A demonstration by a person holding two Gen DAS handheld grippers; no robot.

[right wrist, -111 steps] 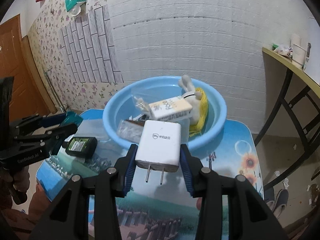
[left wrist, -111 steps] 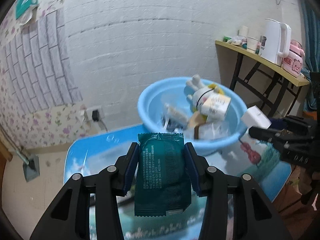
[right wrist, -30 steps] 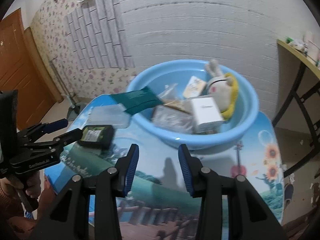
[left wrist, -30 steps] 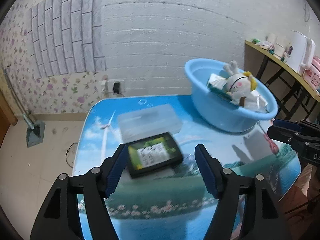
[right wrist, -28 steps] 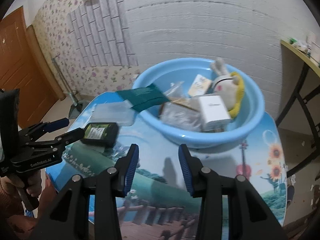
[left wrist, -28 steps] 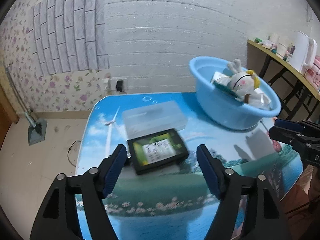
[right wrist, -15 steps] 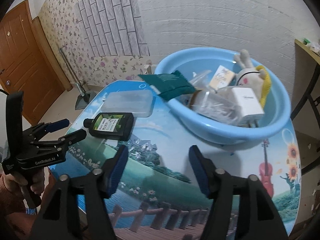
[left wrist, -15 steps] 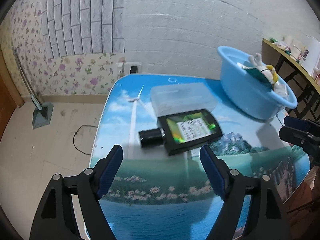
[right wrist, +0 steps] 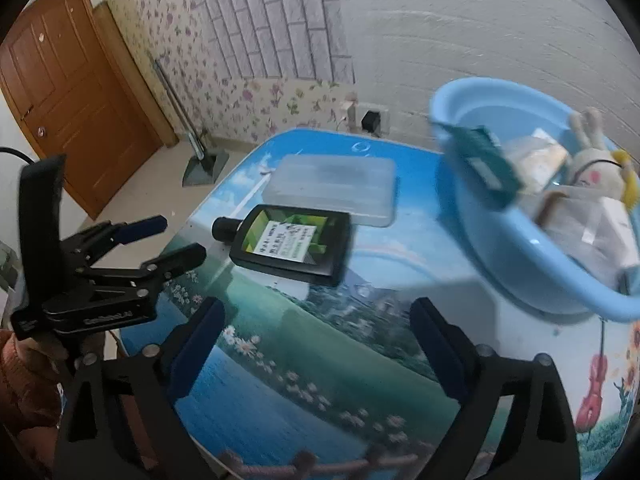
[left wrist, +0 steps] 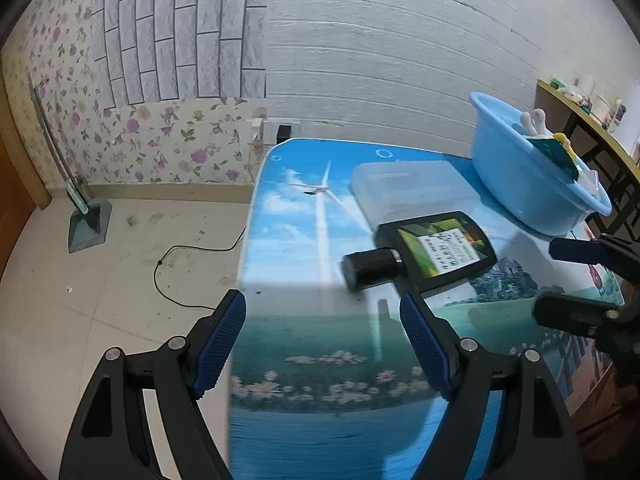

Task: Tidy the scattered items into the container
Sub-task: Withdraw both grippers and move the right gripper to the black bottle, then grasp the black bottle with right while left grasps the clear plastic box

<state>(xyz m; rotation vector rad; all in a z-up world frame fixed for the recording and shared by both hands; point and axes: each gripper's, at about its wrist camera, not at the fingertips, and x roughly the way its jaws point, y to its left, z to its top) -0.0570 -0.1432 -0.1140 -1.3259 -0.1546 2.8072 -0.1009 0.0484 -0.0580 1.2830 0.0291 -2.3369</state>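
Both tools were empty. The left gripper (left wrist: 322,344) stood with its jaws apart and nothing between them, and the right gripper (right wrist: 316,344) had its jaws opening wide over bare tabletop, likewise holding nothing. Just ahead of the left gripper's right finger lay the flat black bottle (left wrist: 420,254), on its side with the cap pointing left, and past it, touching or nearly so, the clear plastic box (left wrist: 412,190). Both were presumably left there as the last items to collect, with each tool angled down toward them for the next pick. The blue basin (left wrist: 532,188) sat far ahead and to the right of the left gripper, its contents mostly hidden behind the wall. The right wrist view looked into the basin (right wrist: 516,248) and showed the plush rabbit (right wrist: 592,168), a green packet (right wrist: 484,168) leaning over the rim and clear bags, and also a sleeved hand (right wrist: 24,364) holding the left tool.
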